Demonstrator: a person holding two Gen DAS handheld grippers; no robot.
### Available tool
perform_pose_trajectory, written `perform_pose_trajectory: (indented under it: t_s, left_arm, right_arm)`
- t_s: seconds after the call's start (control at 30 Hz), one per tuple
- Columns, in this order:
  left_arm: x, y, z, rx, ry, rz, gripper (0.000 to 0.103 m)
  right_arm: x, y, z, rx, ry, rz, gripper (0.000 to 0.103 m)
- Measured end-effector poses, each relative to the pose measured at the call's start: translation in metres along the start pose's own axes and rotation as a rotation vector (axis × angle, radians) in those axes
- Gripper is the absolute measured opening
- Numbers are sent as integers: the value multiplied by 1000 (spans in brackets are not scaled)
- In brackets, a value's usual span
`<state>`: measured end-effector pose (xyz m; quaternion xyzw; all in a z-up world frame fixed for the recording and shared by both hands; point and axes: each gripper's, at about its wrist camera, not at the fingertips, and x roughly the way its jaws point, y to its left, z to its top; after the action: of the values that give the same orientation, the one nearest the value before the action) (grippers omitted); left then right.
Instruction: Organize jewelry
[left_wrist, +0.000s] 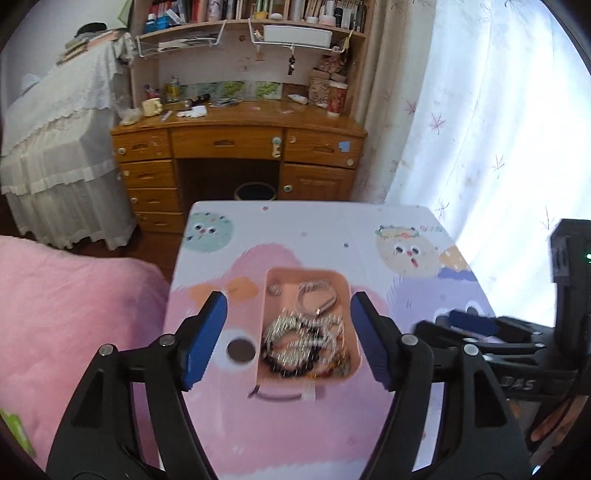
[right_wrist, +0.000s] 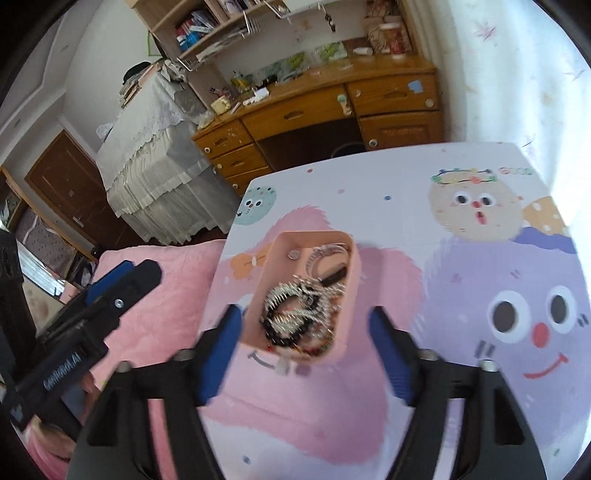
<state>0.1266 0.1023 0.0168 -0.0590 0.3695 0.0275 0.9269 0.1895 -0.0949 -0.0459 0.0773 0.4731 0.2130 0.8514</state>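
Standing by the bed, I see the small table (left_wrist: 295, 424) with its cartoon-printed top carrying a shallow pink tray (left_wrist: 352, 371) near its middle, and nothing else of the task around it. The tray looks like thin plastic, light enough to skid if nudged, so I would steady it by a side wall rather than push down on it. Inside lies the jewelry: a tangled heap of bracelets (left_wrist: 303, 341) at the near end, silvery spiky links wound through dark beads, blurred so I cannot count the pieces. They will be limp and slippery, and pulling one strand would likely drag the rest along; taking a single outer loop where it stands clear of the pile seems the safest hold. Behind the heap sits a silver bangle (right_wrist: 327, 254) with a dark band touching it; the bangle should be stiff and easy to pinch across its rim. Smallest is a little ring (right_wrist: 293, 254) in the far corner, apart from the rest, liable to slide away from the pads. The left gripper (left_wrist: 288, 334) hangs above the tray with jaws spread wide, holding nothing; the right gripper (right_wrist: 304, 349) does the same, jaws wide and empty.
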Motion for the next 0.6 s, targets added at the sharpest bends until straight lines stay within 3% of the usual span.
perform_pose_trajectory:
  t_s: [0.1,0.23,0.37,0.47,0.53,0.6]
  left_arm:
    - [-25,-19,-28,-15,47,17,67]
    - [-53,-48,-66,-61,109,-112,67]
    - [-71,-79,-97,-84,194,-163,67]
    - [-80,-102,-105,-81,314,-225,67]
    - [-86,-119,-105,-37,319,-214,67]
    - [-98,-138,-101,16,257,-150,74]
  right_arm:
    - [-28,-18,-31,-34,20,-50,89]
    - [-72,-45,-87,-46,53,-147,93]
    - [-119,-82,-142,81,82,-156,97]
    - [-154,-96,-163,133,40,-161,98]
    - [-176,-97,-165,112,-13,-161,99]
    - [-194,-91,-157,94,-37,-140,99]
